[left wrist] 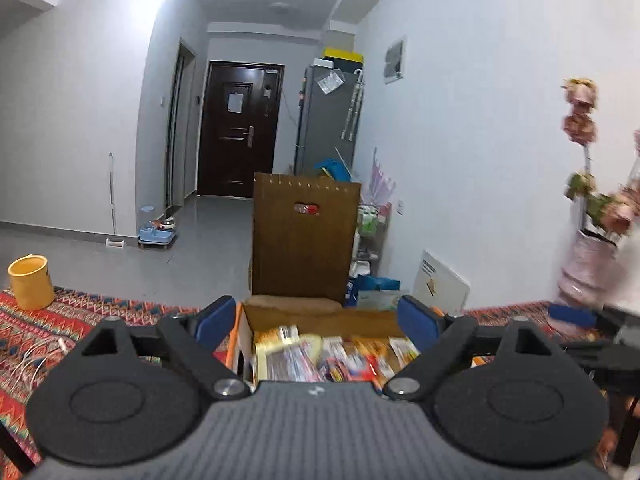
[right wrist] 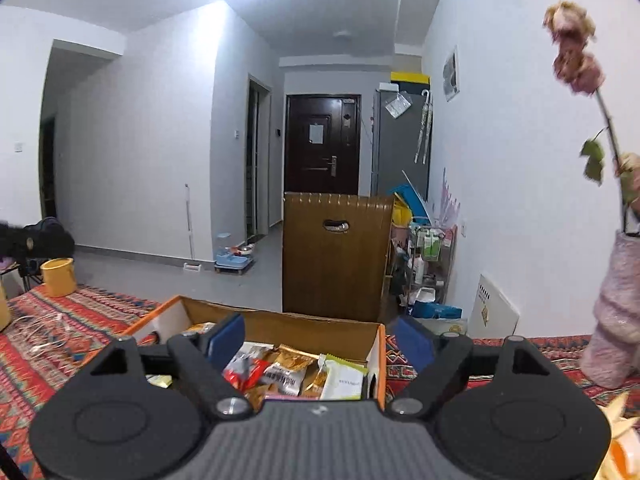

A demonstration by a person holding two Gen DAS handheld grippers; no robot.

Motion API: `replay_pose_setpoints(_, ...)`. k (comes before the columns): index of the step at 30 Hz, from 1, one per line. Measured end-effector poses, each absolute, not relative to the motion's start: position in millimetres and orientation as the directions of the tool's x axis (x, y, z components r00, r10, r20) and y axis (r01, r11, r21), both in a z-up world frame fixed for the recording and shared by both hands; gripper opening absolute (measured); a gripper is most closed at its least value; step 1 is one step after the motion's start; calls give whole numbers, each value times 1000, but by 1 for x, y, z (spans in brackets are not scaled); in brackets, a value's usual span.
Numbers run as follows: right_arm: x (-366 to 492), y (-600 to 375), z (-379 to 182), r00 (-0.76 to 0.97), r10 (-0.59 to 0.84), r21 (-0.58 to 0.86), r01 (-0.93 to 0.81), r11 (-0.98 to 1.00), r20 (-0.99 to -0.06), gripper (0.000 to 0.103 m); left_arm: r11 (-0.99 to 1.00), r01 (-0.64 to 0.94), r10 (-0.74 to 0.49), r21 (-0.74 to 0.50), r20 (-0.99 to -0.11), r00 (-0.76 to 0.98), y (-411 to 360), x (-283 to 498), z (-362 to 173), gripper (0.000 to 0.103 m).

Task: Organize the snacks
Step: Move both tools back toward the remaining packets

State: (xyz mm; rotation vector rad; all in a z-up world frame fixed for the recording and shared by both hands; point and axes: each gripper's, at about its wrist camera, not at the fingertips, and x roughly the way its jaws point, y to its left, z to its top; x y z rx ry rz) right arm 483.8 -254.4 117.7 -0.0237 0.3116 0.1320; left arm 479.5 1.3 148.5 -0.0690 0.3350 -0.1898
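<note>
An open cardboard box (left wrist: 246, 344) with an orange rim stands on the patterned tablecloth, holding several snack packets (left wrist: 320, 360). My left gripper (left wrist: 316, 326) hovers above and in front of it, jaws wide apart, nothing between the blue pads. In the right wrist view the same box (right wrist: 304, 330) shows red, gold and white packets (right wrist: 280, 372). My right gripper (right wrist: 320, 340) is open over the box's near side, holding nothing. A blurred blue pad (left wrist: 568, 314) of the right gripper shows at the right of the left wrist view.
A yellow cup (left wrist: 30, 282) (right wrist: 59, 276) sits far left on the red patterned cloth (left wrist: 60, 320), with white cables (left wrist: 32, 360) nearby. A pink vase of dried flowers (right wrist: 620, 320) (left wrist: 588, 272) stands at the right. A brown wooden panel (left wrist: 306, 240) rises behind the table.
</note>
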Motion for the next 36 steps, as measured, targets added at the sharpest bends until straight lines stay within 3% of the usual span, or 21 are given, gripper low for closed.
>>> replay_pose_setpoints(3,439,-258,126,950,152,-8,-160,987,-273,96,982,175,-190,-74,-329,925,-4,437,141,93)
replay_pose_setpoints(7,380,-257,125,959,159,-43,-174,984,-234,96,971,221,-238,-89,-364,900,-12,372,123,95)
replay_pose_setpoints(12,311,-256,111,946,188,-43,-207,977,-263,102,972,216,-234,-90,-406,883,-8,300,105,96)
replay_pose_setpoints(17,247,-256,89,935,187,-23,-203,979,-301,103,980,160,-197,-120,-433,880,4,245,94,97)
replay_pose_setpoints(23,184,-252,49,898,247,126,-215,968,-364,103,987,112,-154,-111,-509,847,8,195,60,97)
replay_pose_setpoints(28,145,-248,16,871,223,110,-194,975,-437,103,992,102,-129,-78,-569,812,6,157,36,97)
replay_pose_setpoints(36,124,-254,8,867,201,100,-175,980,-455,103,990,125,-143,-71,-548,824,-4,134,39,98)
